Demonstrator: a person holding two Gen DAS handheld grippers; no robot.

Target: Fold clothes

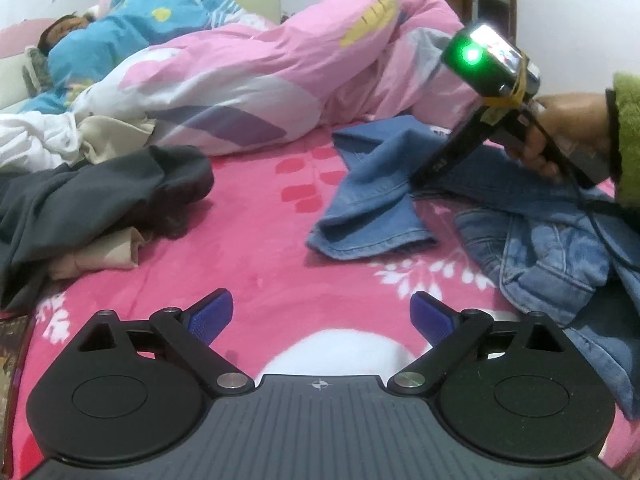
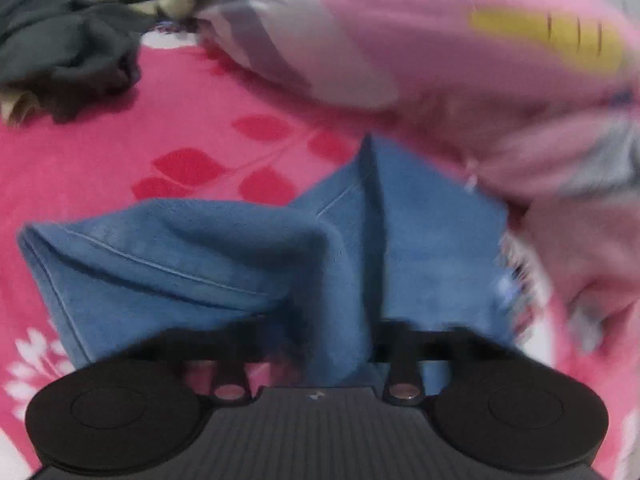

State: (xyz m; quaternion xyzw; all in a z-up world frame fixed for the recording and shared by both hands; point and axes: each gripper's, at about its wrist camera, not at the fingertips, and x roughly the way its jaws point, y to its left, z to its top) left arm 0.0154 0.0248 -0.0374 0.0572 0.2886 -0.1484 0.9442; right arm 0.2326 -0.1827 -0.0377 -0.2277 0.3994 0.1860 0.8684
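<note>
Crumpled denim jeans (image 1: 376, 200), seemingly fleece-lined

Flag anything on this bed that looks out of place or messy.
The blue jeans lie twisted and bunched, one leg folded over. A dark grey garment sits crumpled in a heap at the left, over a beige cloth.

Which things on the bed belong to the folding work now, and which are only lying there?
In the job:
- blue jeans, a fold of them pinched in the right gripper
- left gripper, jaws open, nothing between them

Lying about:
- dark grey garment
- beige cloth
- pink quilt
- blue quilt over a lying person
- pink bedsheet
</note>
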